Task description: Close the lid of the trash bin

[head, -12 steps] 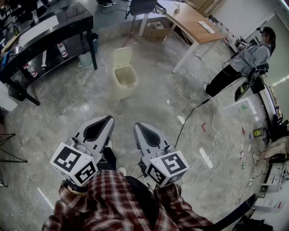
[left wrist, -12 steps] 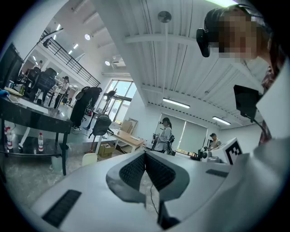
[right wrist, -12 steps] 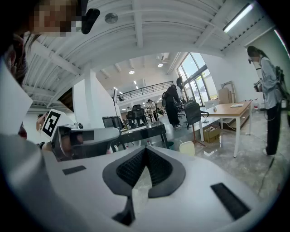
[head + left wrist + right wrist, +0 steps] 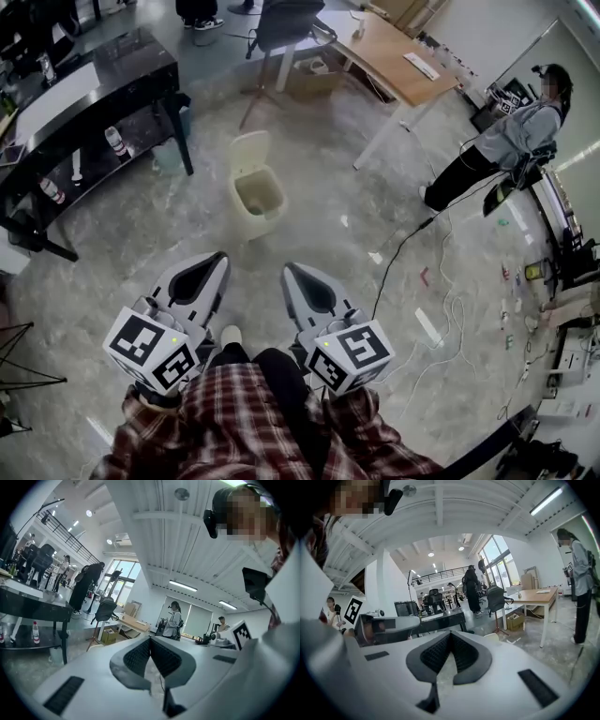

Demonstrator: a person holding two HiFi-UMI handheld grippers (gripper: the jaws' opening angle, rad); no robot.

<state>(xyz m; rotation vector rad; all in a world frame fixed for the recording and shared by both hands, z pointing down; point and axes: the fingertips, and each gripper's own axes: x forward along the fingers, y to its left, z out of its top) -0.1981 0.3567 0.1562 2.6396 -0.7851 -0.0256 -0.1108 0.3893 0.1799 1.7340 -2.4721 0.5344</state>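
Observation:
A cream trash bin [image 4: 259, 199] stands on the marble floor ahead of me, its lid [image 4: 249, 152] tipped up and open at the back. My left gripper [image 4: 217, 257] and right gripper [image 4: 289, 269] are held side by side near my body, well short of the bin, pointing toward it. Both are shut with nothing between the jaws. In the left gripper view the jaws [image 4: 150, 638] meet at the tips, and a sliver of the bin [image 4: 97, 646] shows past them. The right gripper view shows its jaws [image 4: 451, 633] shut too, with the bin's top [image 4: 491, 637] just beyond.
A black desk [image 4: 84, 84] with bottles [image 4: 114, 141] on its lower shelf stands to the left. An office chair [image 4: 291, 19] and a wooden table [image 4: 394, 47] are behind the bin. A person [image 4: 511, 141] stands at the right. Cables [image 4: 403, 244] trail over the floor.
The bin has come slightly closer and lower in the head view as I step forward. Both grippers stay shut and keep their places in front of me.

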